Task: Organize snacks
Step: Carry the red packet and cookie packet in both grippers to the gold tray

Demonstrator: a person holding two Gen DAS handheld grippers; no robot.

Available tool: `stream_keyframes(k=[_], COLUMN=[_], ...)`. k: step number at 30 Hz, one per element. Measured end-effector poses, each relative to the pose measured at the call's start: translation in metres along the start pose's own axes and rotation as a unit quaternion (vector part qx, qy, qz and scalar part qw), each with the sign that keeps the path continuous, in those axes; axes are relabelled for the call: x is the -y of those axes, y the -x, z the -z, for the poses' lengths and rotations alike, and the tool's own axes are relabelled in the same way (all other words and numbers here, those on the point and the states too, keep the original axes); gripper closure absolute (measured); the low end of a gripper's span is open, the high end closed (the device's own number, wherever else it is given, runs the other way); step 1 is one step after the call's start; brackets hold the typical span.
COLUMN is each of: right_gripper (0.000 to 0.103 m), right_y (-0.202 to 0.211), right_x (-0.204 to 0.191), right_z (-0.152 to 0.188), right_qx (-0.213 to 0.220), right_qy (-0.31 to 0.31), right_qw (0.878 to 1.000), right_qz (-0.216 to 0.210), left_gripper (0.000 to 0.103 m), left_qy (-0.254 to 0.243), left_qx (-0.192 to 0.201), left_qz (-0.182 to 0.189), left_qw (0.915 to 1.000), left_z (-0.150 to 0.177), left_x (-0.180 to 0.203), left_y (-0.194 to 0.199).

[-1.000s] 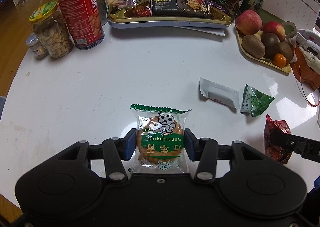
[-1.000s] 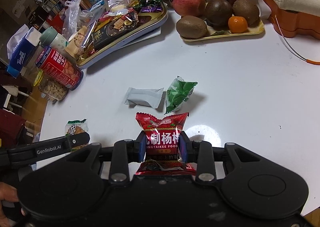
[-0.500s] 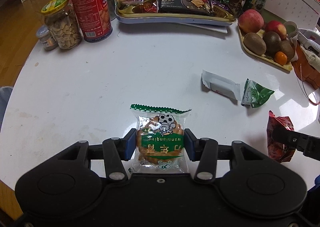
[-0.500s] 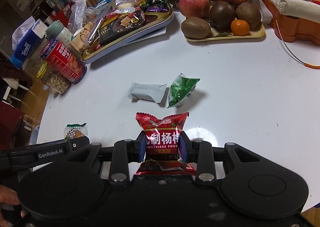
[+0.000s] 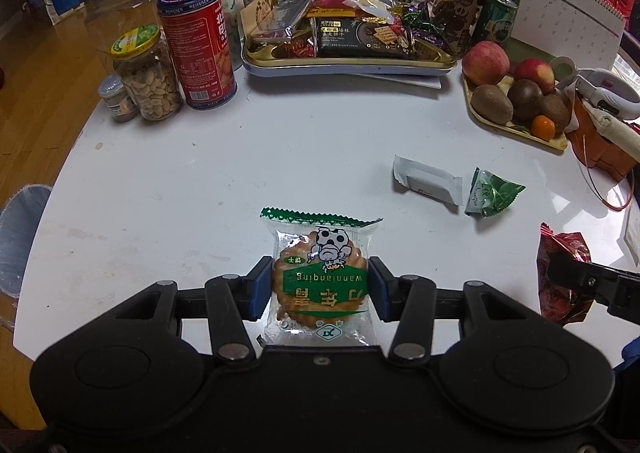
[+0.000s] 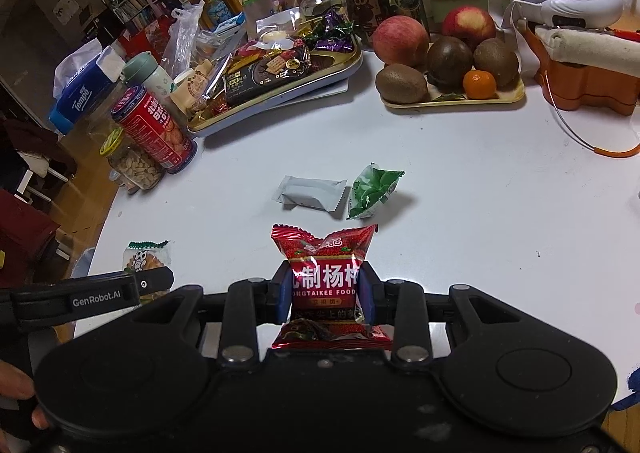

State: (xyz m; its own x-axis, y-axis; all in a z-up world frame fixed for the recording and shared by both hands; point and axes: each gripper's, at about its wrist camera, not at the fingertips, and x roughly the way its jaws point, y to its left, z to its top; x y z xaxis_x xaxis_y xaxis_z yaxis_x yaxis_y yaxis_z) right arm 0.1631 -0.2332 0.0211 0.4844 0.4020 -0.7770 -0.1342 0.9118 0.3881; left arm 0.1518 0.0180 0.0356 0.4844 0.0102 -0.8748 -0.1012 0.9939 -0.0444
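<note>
We grip 2 light, crinkly packets mid-body: left tongs (image 5: 318,289) pinching the brittle green-wrapped biscuit (image 5: 320,277), right tongs (image 6: 325,295) the soft red foil pouch (image 6: 325,277).

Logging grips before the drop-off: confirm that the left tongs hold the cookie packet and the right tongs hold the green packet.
Not quite. The left tongs do hold the cookie packet, but the right tongs hold the red packet, as the right wrist view shows. The green packet lies loose on the white table beside a silver-white packet.
</note>
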Motion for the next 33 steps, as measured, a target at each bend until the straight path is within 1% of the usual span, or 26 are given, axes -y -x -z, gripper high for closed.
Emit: stream_keyframes(k=[3, 8, 12, 15, 23, 28, 33], right_gripper=[0.068, 0.068, 0.068, 0.068, 0.068, 0.068, 0.067], right_y=[0.01, 0.034, 0.053, 0.062, 0.079, 0.082, 0.083], right_x=[0.001, -0.006, -0.011, -0.014, -0.014, -0.009, -0.008], right_z=[0.007, 0.023, 0.039, 0.053, 0.09, 0.108, 0.12], right_qx=[0.002, 0.02, 0.024, 0.019, 0.005, -0.005, -0.018], right_qy=[-0.008, -0.007, -0.004, 0.005, 0.014, 0.007, 0.009], right_qw=[1.0, 1.0, 0.999, 0.999, 0.999, 0.999, 0.999], right_qz=[-0.008, -0.018, -0.03, -0.032, -0.032, -0.032, -0.032], left_gripper=[0.048, 0.048, 0.048, 0.048, 0.048, 0.048, 0.048], left_qy=[-0.002, -0.009, -0.01, -0.013, -0.024, -0.02, -0.029], left_qx=[0.009, 0.027, 0.034, 0.036, 0.015, 0.0, -0.015], left_qz=[0.001, 0.002, 0.017, 0.027, 0.062, 0.071, 0.068], left_qw=[1.0, 0.9996, 0.9992, 0.9989, 0.9977, 0.9973, 0.9971], left_z=[0.005, 0.017, 0.031, 0.044, 0.084, 0.102, 0.117], left_x=[0.001, 0.002, 0.002, 0.004, 0.016, 0.021, 0.025], left_y=[0.01, 0.029, 0.044, 0.053, 0.062, 0.061, 0.057])
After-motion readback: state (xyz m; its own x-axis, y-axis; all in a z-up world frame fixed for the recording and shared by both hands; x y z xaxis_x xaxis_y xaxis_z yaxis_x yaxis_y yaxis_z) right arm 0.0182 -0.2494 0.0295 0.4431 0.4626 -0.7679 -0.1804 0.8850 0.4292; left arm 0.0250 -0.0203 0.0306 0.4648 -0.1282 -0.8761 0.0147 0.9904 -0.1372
